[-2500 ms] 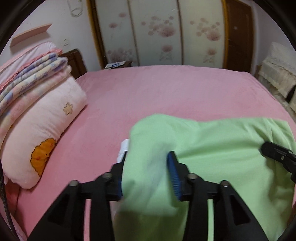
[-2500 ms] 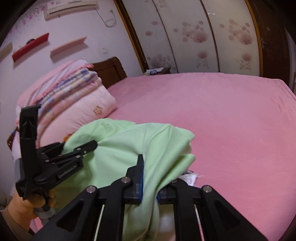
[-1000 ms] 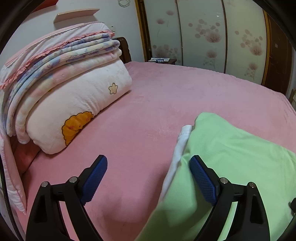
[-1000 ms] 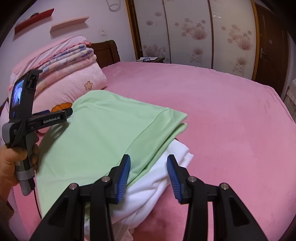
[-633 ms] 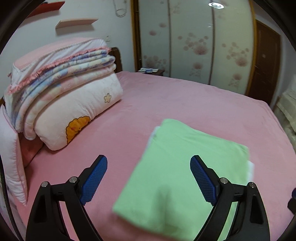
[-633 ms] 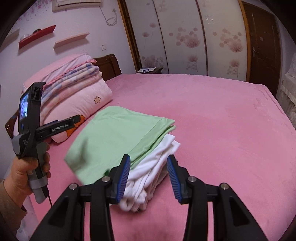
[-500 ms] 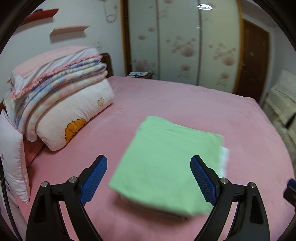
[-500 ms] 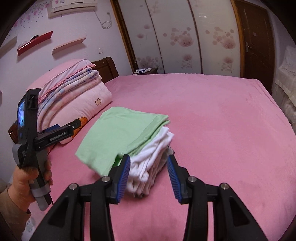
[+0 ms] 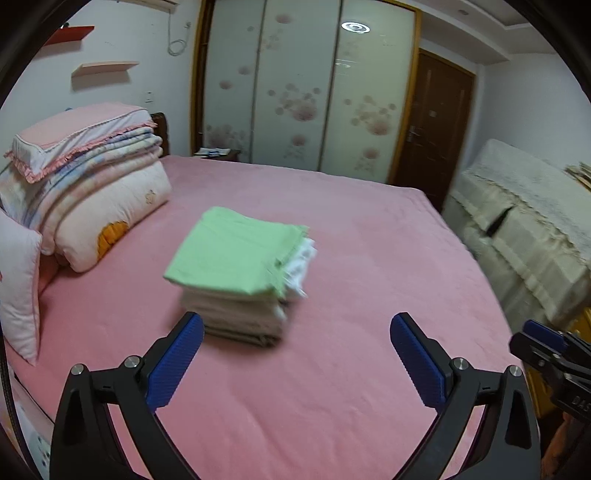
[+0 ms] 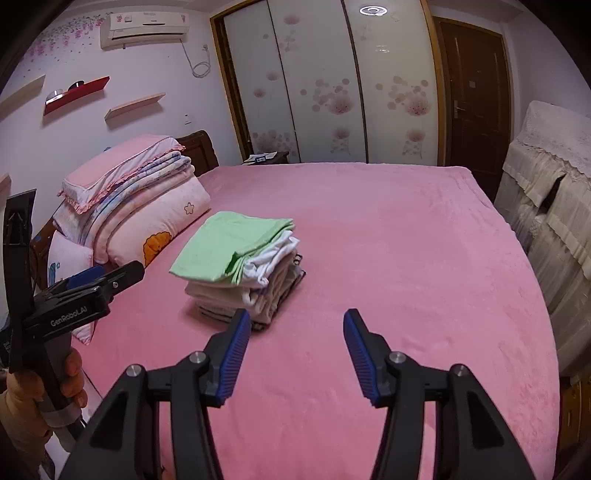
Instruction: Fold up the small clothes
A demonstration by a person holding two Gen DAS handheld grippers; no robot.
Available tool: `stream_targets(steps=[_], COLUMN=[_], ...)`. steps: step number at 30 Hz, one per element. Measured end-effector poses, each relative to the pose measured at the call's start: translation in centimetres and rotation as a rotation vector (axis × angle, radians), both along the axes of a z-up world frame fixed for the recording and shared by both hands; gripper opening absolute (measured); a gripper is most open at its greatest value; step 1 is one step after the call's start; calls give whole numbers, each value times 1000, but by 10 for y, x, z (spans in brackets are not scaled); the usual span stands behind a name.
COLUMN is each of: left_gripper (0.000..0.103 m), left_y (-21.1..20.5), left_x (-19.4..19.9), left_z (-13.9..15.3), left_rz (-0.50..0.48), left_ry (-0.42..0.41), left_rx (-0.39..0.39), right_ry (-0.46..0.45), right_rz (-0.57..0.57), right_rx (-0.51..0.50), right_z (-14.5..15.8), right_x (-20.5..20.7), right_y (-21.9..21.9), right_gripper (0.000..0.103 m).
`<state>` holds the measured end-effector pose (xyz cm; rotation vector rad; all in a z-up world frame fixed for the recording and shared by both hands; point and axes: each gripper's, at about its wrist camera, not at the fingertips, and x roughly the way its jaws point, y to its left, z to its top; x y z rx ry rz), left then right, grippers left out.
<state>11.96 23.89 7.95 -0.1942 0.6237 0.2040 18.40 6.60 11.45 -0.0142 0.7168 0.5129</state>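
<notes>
A stack of folded clothes sits on the pink bed, left of its middle and near the pile of bedding at the headboard end. A green garment lies folded flat on top; below it are white pieces whose edges stick out on the right side, then pale and darker layers down to the sheet. The left tongs hang above the near part of the bed with their jaws spreading to their widest and nothing between the blue pads; the stack lies just beyond the left pad, apart from it. The right tongs are also empty, jaws opening and about half spread, pointed down at bare sheet just right of the stack, which they do not touch. In the right wrist view a hand grips the handle of the left tongs at the left edge. Behind the bed stands a wardrobe with flowered sliding doors, a dark door beside it, and on the right furniture under a cream lace cover. An air conditioner and small shelves hang on the wall above the bedding.
</notes>
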Motion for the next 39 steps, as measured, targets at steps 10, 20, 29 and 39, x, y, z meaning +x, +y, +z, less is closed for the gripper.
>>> stream_targets(steps=[10,20,29,39], left_gripper=[102,102,102,102], left_y=[-58,-108,-120,-125], left_x=[-81,-133,-145,-148], left_z=[-16,-60,-74,-77], left_rz=[-24,-45,-40,-62], left_ry=[24,64,92,124], left_rx=[-85,-83,-4,-3], right_ry=[31,41,46,19], right_rz=[-100,-229,-186,-208], right_rx=[29,82,58,15], right_z=[-23,-57,-64,-66], right_x=[-79,-142,-164,-175], right_y=[-75,-109,-95,-87], right_gripper=[59,66,70,73])
